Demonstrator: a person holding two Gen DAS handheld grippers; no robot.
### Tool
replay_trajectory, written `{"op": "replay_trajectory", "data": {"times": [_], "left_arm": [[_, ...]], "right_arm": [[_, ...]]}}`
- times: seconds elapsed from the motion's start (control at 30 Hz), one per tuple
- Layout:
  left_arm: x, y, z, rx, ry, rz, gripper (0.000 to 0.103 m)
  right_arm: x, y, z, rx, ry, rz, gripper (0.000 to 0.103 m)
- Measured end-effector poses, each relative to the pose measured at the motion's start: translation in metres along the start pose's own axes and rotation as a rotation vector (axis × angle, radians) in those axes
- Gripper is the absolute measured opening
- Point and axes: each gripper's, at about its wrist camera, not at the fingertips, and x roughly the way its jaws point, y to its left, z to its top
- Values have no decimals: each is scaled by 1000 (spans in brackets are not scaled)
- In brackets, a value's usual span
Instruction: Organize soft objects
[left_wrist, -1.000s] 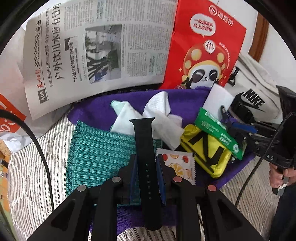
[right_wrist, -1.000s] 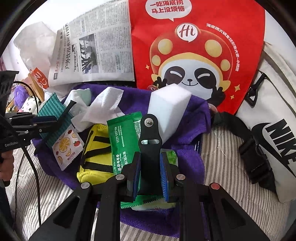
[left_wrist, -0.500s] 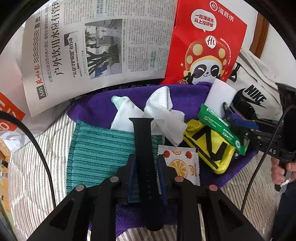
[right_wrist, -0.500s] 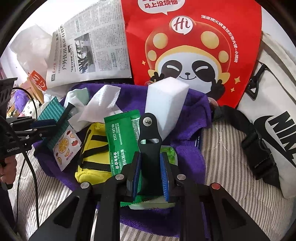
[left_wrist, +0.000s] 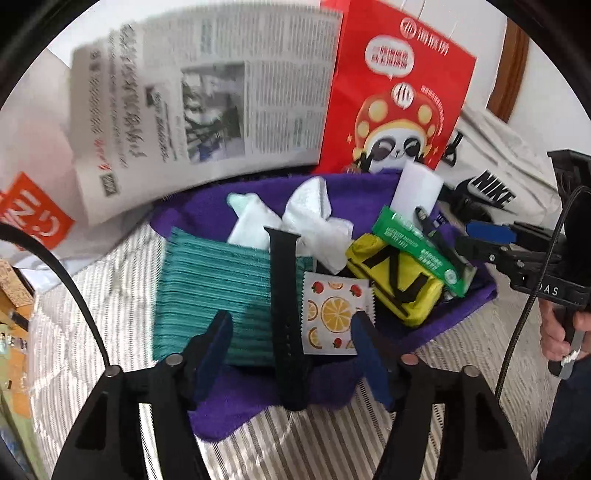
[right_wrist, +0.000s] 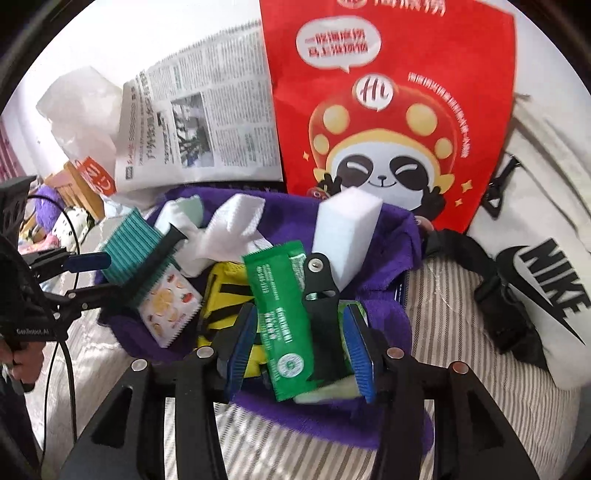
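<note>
A purple towel (left_wrist: 221, 413) lies on the striped bed with soft items on it. My left gripper (left_wrist: 291, 343) is open; a black watch strap (left_wrist: 282, 295) lies between its fingers, across a teal cloth (left_wrist: 207, 284) and beside a fruit-print sachet (left_wrist: 332, 314). My right gripper (right_wrist: 299, 347) is open; a black strap piece with a buckle (right_wrist: 321, 291) and a green packet (right_wrist: 280, 314) lie between its fingers. A yellow pouch (right_wrist: 218, 295), a white sponge block (right_wrist: 343, 236) and white tissues (right_wrist: 229, 232) also lie on the towel (right_wrist: 391, 236).
A newspaper (left_wrist: 207, 110) and a red panda bag (right_wrist: 388, 110) stand behind the towel. A white Nike bag (right_wrist: 535, 266) with black straps lies at the right. An orange-and-white bag (left_wrist: 29, 218) is at the far left. Striped bedding (right_wrist: 443, 332) surrounds the towel.
Both grippers have opened. The left has let go of the black watch strap and the right has let go of the black buckle piece; both pieces now lie on the pile.
</note>
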Motion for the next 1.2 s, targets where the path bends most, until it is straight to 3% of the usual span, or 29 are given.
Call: {"op": "replay_trajectory", "data": {"times": [0.1,0.17,0.23,0.5,0.7,0.8,0.97,1.2], "left_arm": [[-18,-1,-4,-16,-32,11,79],[-27,-2,-7,-32,-47,23,83],[-35,-3,-12,-51,-47,18,85],[-67,-8,-34,-118,-42,51,88],[-86,-18,-49,-130,-34,119,91],[-95,-25,-51,-145,-47,110,91],[-110,-36,-51,-141,-74,121,91],[-119,-43,-53,-141,-70,170,93]], "right_arm": [[-21,9,-3,24,-24,-9,72],[-33,16,-6,36,-29,-20,73],[-45,25,-11,42,-36,-43,83],[-83,54,-35,94,-25,-144,96],[-112,52,-50,160,-31,-178,100],[-124,51,-53,179,-28,-209,100],[-144,60,-59,156,-37,-263,101],[-152,73,-68,136,-20,-265,101]]}}
